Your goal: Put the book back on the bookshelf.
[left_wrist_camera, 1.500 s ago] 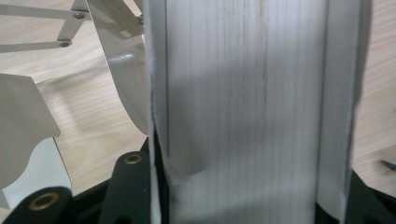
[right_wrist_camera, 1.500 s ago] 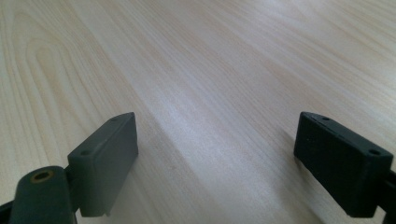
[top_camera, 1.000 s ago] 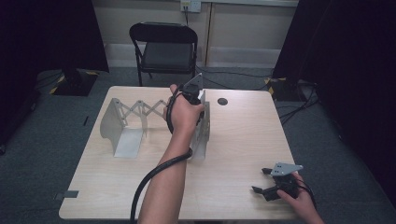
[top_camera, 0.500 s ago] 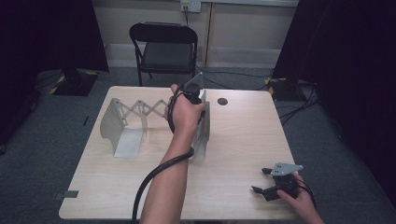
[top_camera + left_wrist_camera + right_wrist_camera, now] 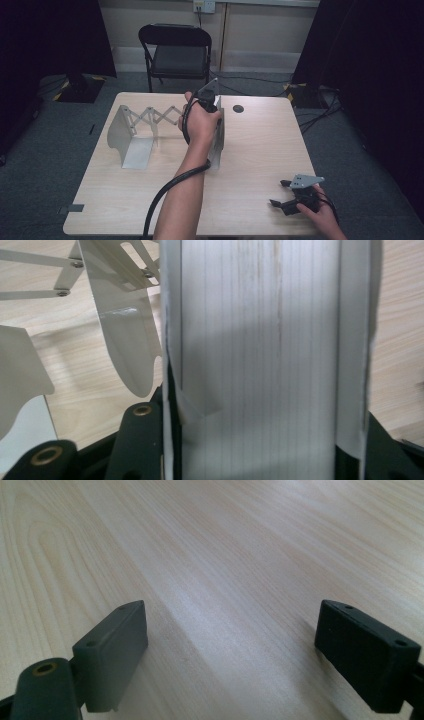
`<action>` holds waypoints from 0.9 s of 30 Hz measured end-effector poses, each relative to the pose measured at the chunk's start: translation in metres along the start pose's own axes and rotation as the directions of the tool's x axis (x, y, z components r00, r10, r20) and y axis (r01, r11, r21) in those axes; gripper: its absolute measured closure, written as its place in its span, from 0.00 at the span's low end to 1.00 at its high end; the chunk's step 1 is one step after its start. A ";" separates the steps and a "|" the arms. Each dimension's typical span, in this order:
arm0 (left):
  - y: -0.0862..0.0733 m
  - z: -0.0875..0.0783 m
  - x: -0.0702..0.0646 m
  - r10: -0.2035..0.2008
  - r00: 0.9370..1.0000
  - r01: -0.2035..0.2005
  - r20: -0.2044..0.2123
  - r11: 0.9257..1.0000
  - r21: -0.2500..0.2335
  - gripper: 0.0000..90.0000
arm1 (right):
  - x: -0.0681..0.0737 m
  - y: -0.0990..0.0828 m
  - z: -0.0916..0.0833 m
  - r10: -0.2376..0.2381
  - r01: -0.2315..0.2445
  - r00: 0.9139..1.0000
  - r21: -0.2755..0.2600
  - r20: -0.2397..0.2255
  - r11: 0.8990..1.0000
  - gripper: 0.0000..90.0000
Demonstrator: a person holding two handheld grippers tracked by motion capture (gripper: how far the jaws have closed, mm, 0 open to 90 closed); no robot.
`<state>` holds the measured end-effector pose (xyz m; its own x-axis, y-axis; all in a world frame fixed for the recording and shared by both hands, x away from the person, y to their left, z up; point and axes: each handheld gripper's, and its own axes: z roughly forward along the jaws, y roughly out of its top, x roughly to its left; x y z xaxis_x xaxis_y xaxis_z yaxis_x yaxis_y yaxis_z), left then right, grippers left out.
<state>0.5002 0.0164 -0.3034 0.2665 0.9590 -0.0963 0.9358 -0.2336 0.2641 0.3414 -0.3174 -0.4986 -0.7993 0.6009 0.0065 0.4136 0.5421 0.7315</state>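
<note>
1. The left tool (image 5: 210, 102) is clamped on the right end plate (image 5: 260, 340) of an expanding metal rack (image 5: 150, 130) – standing mid-worktop (image 5: 260, 150), toward the far side.
2. The right tool (image 5: 290, 197) rests at the near right corner – jaws wide, holding nothing.
3. A chair (image 5: 177, 50) stands beyond.

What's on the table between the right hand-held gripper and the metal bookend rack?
Nothing: in the high view, bare table separates the right hand-held gripper from the rack.
</note>
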 end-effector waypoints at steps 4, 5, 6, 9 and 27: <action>-0.002 0.006 -0.001 0.000 1.000 0.000 -0.007 1.000 -0.001 0.59 | 0.000 0.000 0.000 0.000 0.000 1.000 0.000 0.000 1.000 0.14; -0.003 0.007 0.000 -0.001 1.000 0.001 -0.006 1.000 -0.004 0.59 | 0.000 0.000 0.000 -0.003 0.003 1.000 -0.001 0.000 1.000 0.14; -0.003 0.007 0.000 -0.006 1.000 0.006 -0.004 1.000 -0.014 0.59 | 0.000 0.000 0.000 -0.003 0.003 1.000 -0.001 0.000 1.000 0.14; -0.004 0.007 0.000 0.003 1.000 -0.003 -0.004 1.000 -0.006 0.58 | 0.000 0.000 0.000 -0.002 0.002 1.000 0.000 0.000 1.000 0.14; -0.009 0.010 0.002 0.020 1.000 -0.020 0.005 1.000 -0.012 0.56 | 0.000 0.000 0.000 -0.001 0.001 1.000 -0.003 0.000 1.000 0.14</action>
<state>0.4946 0.0191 -0.3152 0.2863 0.9533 -0.0959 0.9274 -0.2506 0.2777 0.3414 -0.3170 -0.4988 -0.7995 0.6007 0.0061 0.4118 0.5406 0.7336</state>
